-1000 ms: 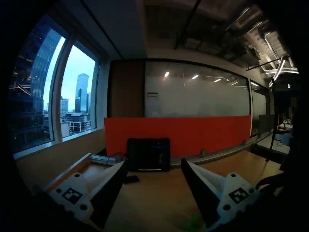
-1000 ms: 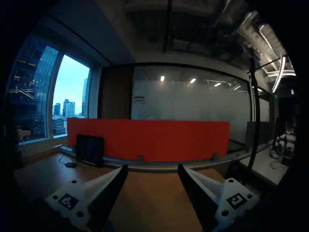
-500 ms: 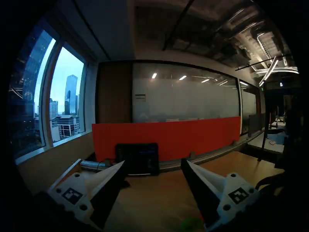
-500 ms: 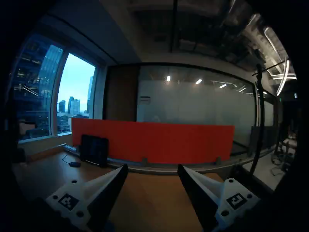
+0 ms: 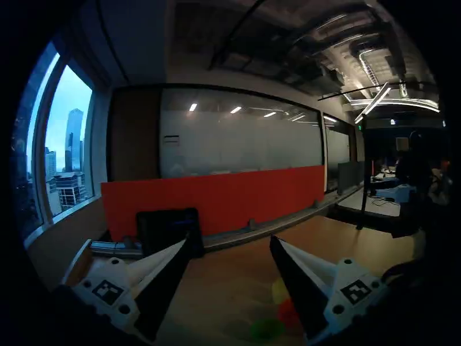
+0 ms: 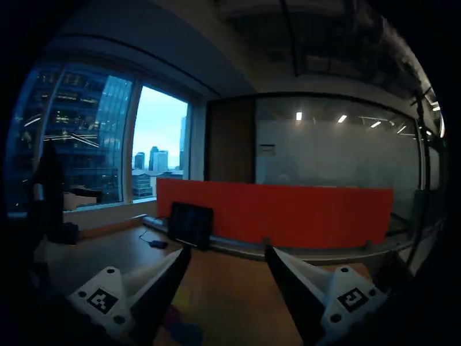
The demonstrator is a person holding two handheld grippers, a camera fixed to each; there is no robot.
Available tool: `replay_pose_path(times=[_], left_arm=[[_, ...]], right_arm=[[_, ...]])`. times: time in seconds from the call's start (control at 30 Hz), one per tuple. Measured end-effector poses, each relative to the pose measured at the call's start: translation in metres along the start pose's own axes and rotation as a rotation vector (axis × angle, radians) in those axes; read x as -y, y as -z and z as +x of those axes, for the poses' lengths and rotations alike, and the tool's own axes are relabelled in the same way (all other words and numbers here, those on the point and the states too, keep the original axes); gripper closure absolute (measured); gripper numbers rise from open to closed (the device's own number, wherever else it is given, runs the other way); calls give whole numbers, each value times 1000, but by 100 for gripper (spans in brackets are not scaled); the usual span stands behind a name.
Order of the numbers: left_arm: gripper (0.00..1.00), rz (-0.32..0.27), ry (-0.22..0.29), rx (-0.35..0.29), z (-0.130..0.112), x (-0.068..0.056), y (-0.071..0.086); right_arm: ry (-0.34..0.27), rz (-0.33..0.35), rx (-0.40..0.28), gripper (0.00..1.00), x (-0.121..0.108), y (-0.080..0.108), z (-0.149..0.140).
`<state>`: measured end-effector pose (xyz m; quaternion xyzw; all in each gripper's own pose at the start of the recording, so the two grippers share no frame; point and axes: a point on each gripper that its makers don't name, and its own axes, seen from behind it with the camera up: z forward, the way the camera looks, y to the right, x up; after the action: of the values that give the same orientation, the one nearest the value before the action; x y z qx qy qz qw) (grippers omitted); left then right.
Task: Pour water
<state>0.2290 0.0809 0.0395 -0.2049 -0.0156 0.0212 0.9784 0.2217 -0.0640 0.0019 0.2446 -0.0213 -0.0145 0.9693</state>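
Observation:
My left gripper [image 5: 228,239] is open above a wooden desk [image 5: 230,282], nothing between its fingers. Low between them lie small blurred coloured shapes: yellow [image 5: 279,288], red [image 5: 287,311] and green [image 5: 265,330]; what they are I cannot tell. My right gripper [image 6: 227,248] is open too, over the same desk [image 6: 236,294], with nothing held. By its left finger are a yellow patch [image 6: 183,296] and a blue and magenta patch [image 6: 180,327], too dim to identify.
A dark tablet [image 5: 169,230] [image 6: 191,225] stands at the desk's far edge before an orange partition [image 5: 219,199] [image 6: 288,216]. A small dark item with a cable [image 6: 157,244] lies near it. A tall dark object [image 6: 49,199] stands far left by the windows [image 6: 155,155].
The left gripper view has swung right, bringing the coloured shapes into sight. The right gripper view has swung left toward the windows, and coloured patches now show. Both grippers stay open.

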Motion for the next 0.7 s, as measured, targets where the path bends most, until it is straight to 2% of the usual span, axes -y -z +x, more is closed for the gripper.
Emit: replay_pose_path(times=[0.07,0.27,0.7], left_arm=[[2,-37,-7,-2,0,-7,0],[2,-115,-23,-1,-2,-27,3],[2,-202,-51,76,-32,-41,6]], right_arm=[[-9,42,6,1,7,-1,1],[-3,107,10,1,19,-4,2],[48,238,67,1,39,-4,-11]])
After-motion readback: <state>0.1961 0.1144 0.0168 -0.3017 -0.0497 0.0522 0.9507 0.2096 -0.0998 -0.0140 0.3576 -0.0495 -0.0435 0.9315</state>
